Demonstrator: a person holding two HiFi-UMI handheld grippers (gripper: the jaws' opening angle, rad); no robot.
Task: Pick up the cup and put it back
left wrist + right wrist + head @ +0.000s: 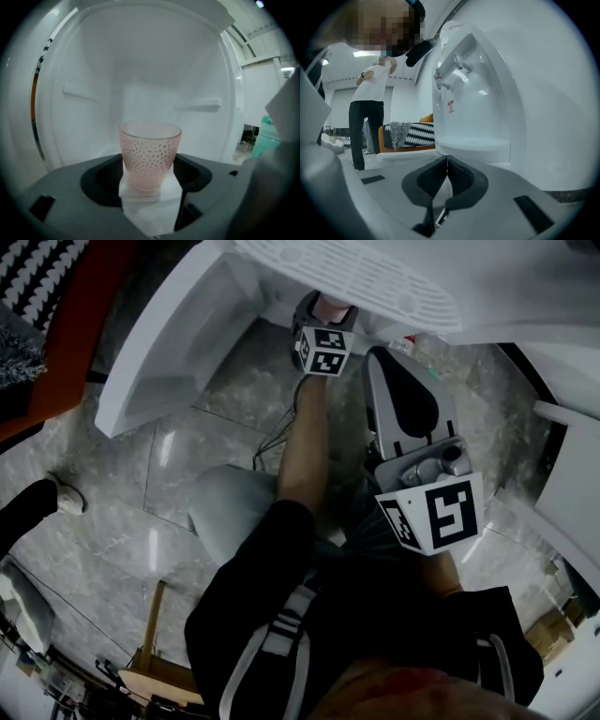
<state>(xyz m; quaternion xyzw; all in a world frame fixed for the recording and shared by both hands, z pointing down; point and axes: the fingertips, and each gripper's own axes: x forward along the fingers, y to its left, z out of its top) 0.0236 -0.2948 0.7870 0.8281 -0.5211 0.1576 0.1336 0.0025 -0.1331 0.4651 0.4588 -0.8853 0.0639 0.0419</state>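
Left gripper (149, 165): jaws spread to cup width and closed against both flanks of the cup (150, 152), at centre of the left gripper view. The cup is pink, translucent and dimpled all over, upright, mouth open, its base at a white ledge (151, 196) inside a white recess (140, 70). Right gripper (446, 161): jaws together, nothing between them, facing a white dispenser (497, 93).
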